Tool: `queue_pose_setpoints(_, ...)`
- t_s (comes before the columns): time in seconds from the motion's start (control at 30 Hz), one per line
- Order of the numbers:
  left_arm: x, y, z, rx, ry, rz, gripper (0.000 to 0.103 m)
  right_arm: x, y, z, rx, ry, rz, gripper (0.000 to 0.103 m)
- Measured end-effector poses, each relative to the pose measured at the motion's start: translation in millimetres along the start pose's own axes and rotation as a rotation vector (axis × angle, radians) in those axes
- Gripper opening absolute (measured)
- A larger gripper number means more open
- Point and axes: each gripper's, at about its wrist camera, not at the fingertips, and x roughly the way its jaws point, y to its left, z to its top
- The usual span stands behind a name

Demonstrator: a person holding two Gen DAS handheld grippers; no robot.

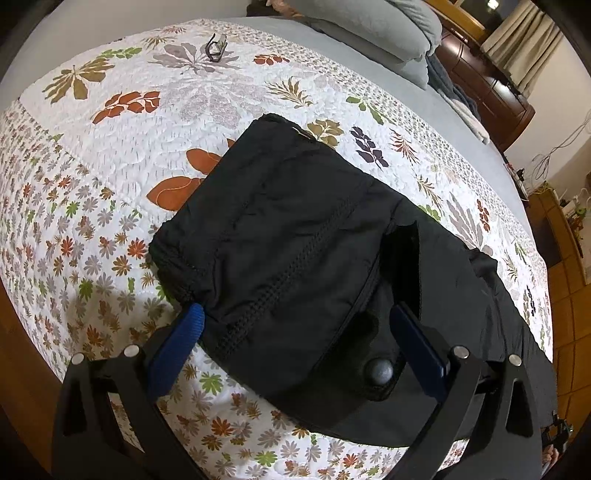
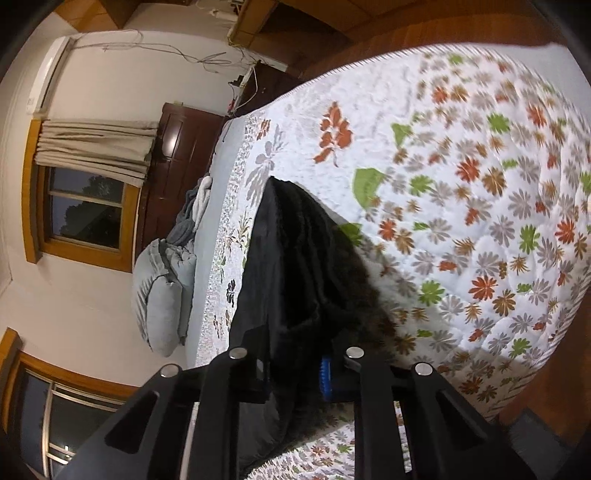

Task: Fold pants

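Observation:
The black pants [image 1: 295, 251] lie on the flowered quilt [image 1: 110, 166], their waistband, button and zipper nearest my left gripper [image 1: 299, 317]. That gripper is open, its blue fingers [image 1: 177, 343] spread to either side of the waistband. In the right wrist view the pants [image 2: 295, 266] hang in folds straight out from my right gripper [image 2: 295, 373], which is shut on the black cloth and turned on its side. A blue pad [image 2: 325, 376] shows beside the pinched fabric.
A small dark clip [image 1: 217, 46] lies on the quilt far from the pants. Grey pillows [image 1: 388, 26] and a dark wooden headboard [image 1: 487, 85] stand at the bed's head. The bed edge and wooden floor [image 1: 569, 332] lie to the right.

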Motion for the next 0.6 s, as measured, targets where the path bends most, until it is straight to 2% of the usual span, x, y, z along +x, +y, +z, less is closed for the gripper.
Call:
queue_pose_setpoints(0.13, 0, -1, -1, 0.008, -0.003, 0.009, 0.100, -10, 25, -3, -0.047, -0.012, -0.025, 0.018)
queue_pose_setpoints(0.6, 0, 6, -3, -0.029, -0.006, -0.040, 0.100, -31, 117, -21, -0.204, -0.033, -0.072, 0.017)
